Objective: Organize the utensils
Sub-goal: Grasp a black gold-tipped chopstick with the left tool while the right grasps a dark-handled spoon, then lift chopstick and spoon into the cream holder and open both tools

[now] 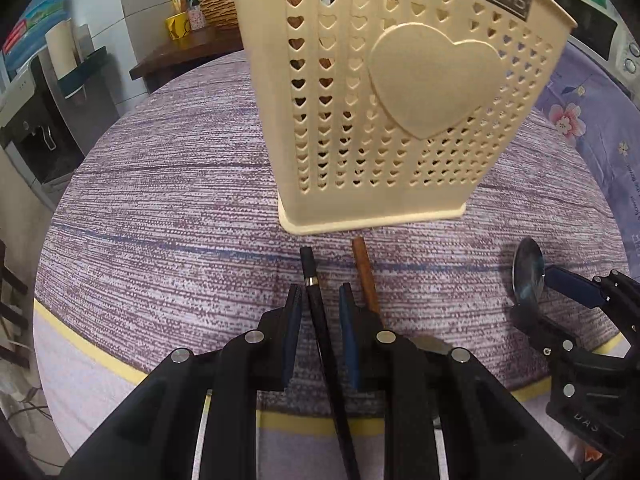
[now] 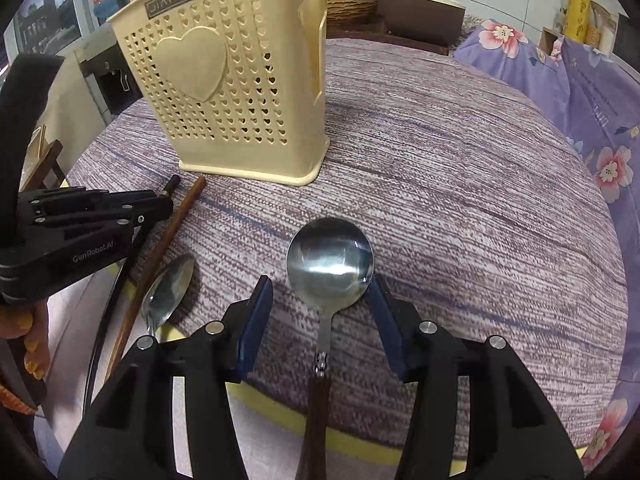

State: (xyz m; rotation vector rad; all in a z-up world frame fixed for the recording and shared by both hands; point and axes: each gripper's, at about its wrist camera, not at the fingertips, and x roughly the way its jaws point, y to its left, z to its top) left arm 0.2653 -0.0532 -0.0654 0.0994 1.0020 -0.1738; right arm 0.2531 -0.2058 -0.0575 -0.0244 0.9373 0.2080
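Handles run off the near table edge (image 2: 352,446), cut off; my left gripper (image 1: 320,304) straddles the black chopstick (image 1: 320,320) loosely, my right gripper (image 2: 320,300) gapes around the round spoon (image 2: 330,262).

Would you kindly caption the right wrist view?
Open right gripper straddles round spoon before cream utensil holder.

holder (image 2: 224,92): far left on table (image 2: 460,184) | chopsticks (image 2: 176,216): near it, left | small spoon (image 2: 170,284): right of chopsticks | ladle (image 2: 330,260): right
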